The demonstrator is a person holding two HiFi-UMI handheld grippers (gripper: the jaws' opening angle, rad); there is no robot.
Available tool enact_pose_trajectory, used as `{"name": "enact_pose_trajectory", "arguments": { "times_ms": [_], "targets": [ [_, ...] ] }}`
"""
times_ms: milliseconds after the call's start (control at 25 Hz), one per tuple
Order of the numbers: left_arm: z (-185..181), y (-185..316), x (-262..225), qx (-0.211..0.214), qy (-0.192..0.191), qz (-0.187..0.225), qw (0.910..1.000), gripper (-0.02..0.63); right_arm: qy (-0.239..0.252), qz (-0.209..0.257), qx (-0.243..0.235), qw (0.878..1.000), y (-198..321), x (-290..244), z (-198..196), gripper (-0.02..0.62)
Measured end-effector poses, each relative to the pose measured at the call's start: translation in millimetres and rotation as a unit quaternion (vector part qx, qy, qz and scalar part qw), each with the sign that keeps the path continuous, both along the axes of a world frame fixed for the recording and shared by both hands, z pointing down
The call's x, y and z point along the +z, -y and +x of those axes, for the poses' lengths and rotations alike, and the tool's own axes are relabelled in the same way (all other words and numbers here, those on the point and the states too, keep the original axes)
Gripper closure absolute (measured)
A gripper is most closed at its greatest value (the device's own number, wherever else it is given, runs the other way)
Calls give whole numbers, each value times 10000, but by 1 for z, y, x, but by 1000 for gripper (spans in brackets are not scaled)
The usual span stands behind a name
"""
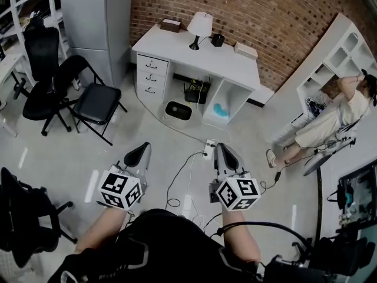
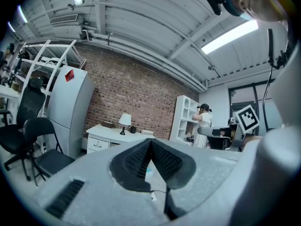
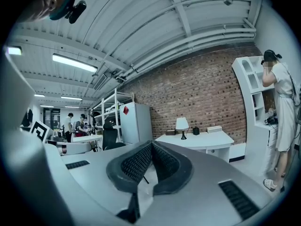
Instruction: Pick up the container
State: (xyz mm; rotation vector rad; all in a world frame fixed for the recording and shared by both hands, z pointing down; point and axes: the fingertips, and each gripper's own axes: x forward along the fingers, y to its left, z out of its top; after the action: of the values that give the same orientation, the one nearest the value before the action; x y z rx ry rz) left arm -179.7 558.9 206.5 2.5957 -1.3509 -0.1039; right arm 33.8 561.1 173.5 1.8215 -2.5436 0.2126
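A dark, rounded container (image 1: pixel 178 110) sits on the floor at the foot of the white desk (image 1: pixel 177 45), beside the drawers. My left gripper (image 1: pixel 139 152) and right gripper (image 1: pixel 226 154) are held side by side above the floor, well short of the container and pointing toward the desk. Both are shut with nothing between the pads. In the left gripper view the left gripper (image 2: pixel 150 143) has its ribbed pads pressed together, with the desk (image 2: pixel 110 133) far behind. The right gripper (image 3: pixel 151 148) shows the same in the right gripper view. The container is hidden in both gripper views.
A lamp (image 1: pixel 199 27) and small boxes stand on the desk. A power strip (image 1: pixel 210 148) with loose cables lies on the floor between the grippers. Black chairs (image 1: pixel 94 102) stand at the left. A person (image 1: pixel 333 117) is at the white shelves on the right.
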Motion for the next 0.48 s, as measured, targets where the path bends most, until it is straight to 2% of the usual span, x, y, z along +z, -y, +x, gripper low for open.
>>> {"name": "enact_pose_trajectory", "arguments": {
  "times_ms": [200, 480],
  "targets": [
    [-28, 15, 6, 164, -33, -23, 9999, 600, -21, -13, 187, 9998, 7, 4, -26, 589],
    [-43, 40, 18, 306, -104, -116, 9994, 600, -131, -146, 321, 9993, 23, 13, -43, 589]
  ]
}}
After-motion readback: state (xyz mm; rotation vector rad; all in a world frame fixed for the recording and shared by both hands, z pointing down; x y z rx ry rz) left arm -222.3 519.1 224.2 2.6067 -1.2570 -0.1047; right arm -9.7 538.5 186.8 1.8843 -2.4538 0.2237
